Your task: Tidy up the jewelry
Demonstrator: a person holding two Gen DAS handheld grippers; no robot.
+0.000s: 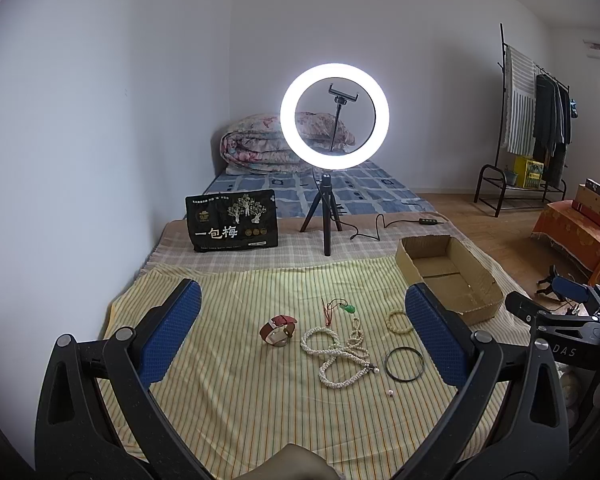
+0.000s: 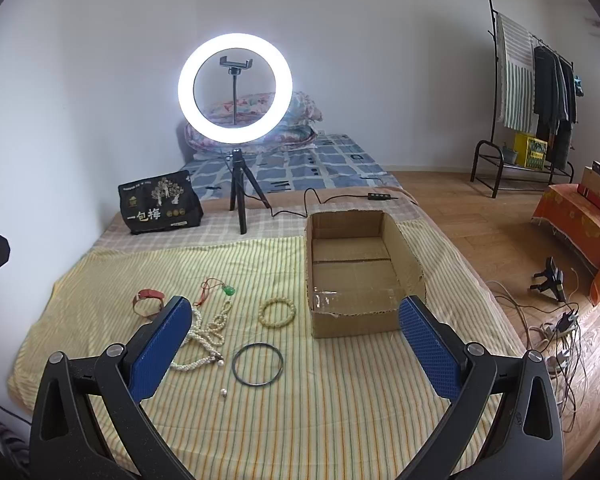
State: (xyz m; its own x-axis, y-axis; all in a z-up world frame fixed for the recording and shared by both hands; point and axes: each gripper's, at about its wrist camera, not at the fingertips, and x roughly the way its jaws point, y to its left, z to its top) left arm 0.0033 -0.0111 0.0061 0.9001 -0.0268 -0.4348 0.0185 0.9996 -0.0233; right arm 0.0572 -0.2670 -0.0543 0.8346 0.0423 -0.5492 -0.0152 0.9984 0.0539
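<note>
Jewelry lies on a yellow striped cloth (image 1: 228,392): a red-strap watch (image 1: 278,330), a green pendant on a red cord (image 1: 346,309), a long pearl necklace (image 1: 340,354), a pale bead bracelet (image 1: 399,321), a dark bangle (image 1: 404,364) and a loose pearl (image 1: 390,393). An open cardboard box (image 2: 364,276) stands empty to their right. My left gripper (image 1: 300,336) is open above the jewelry. My right gripper (image 2: 296,344) is open, above the bangle (image 2: 257,364) and bracelet (image 2: 277,312), beside the box.
A lit ring light on a tripod (image 1: 334,116) and a black snack bag (image 1: 232,220) stand behind the cloth. A folded quilt (image 1: 260,146) lies at the far end. A clothes rack (image 2: 532,92), cables (image 2: 556,332) and an orange-covered stand (image 2: 576,220) are right.
</note>
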